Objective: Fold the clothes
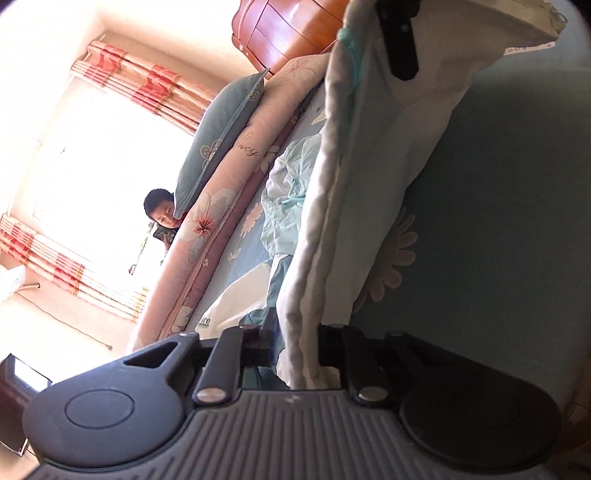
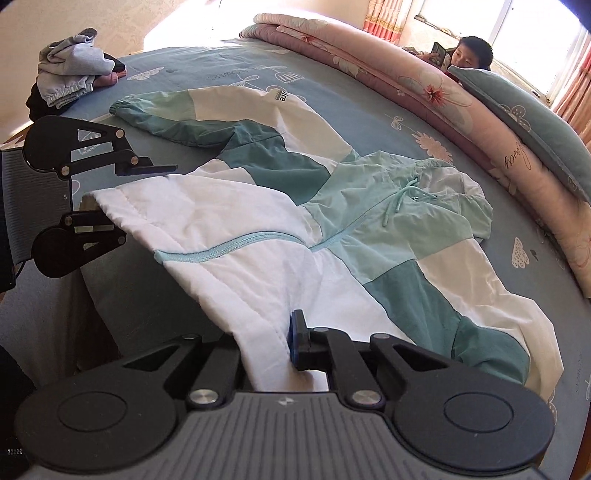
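Observation:
A white, mint and teal zip jacket (image 2: 369, 206) lies spread front-up on the blue bed sheet (image 2: 221, 70), hood towards the quilt. My right gripper (image 2: 266, 343) is shut on the white bottom hem at the near edge, which is lifted off the bed. My left gripper (image 2: 136, 192) is at the left and grips the other hem corner. In the left wrist view the left gripper (image 1: 297, 343) is shut on the bunched white hem (image 1: 325, 221), which stretches up to a dark finger (image 1: 402, 55) of the right gripper at the top.
A pile of grey clothes (image 2: 70, 74) sits at the far left of the bed. A rolled pink floral quilt (image 2: 424, 85) and a teal pillow (image 2: 524, 125) line the far side. A person (image 2: 472, 51) sits beyond them by the window. A wooden cabinet (image 1: 291, 26) stands behind.

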`<state>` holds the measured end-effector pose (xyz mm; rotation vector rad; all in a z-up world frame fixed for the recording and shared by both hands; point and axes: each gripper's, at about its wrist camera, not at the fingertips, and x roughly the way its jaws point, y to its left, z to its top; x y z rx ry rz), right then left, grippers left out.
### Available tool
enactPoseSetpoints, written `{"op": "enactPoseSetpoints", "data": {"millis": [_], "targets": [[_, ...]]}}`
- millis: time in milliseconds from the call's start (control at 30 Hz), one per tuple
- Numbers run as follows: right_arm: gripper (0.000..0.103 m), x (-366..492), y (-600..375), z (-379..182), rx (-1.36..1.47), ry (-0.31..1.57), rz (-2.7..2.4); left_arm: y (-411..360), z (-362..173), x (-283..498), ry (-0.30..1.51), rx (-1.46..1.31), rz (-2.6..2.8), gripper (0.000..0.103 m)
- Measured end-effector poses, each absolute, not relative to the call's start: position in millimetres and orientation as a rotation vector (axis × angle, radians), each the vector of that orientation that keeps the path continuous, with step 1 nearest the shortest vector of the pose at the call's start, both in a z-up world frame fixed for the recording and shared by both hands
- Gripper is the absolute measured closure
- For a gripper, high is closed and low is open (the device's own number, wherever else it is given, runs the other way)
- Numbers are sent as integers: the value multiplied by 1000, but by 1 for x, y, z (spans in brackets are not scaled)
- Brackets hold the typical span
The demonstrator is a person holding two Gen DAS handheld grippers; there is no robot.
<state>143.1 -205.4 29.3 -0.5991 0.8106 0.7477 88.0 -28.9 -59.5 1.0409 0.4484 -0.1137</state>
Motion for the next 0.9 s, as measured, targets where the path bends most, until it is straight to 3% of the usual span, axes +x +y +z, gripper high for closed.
{"op": "enactPoseSetpoints", "data": {"millis": [33, 100, 167, 367, 467, 567, 767, 900], "targets": [[93, 141, -203, 26, -618, 802, 741, -26, -57, 89, 461, 1022, -110, 96], [79, 132, -200, 12, -685, 765, 711, -20, -50, 93, 479, 988, -108, 97], [72, 124, -198, -12, -755, 751, 684, -15, -42, 98, 503, 935, -119, 97], [67, 102, -200, -106, -998, 796, 606, -5, -31, 106, 538, 845, -151, 96], [93, 99, -210, -115, -1062, 778, 587, -6, -30, 100, 565, 872, -185, 96], [97, 108, -226, -71, -1025, 757, 558, -6, -25, 94, 569, 956, -203, 96], [98, 116, -251, 55, -1003, 564, 446, -7, 35, 92, 490, 985, -223, 96], [98, 102, -257, 100, -1018, 505, 440, -5, 68, 85, 487, 967, -270, 96]]}}
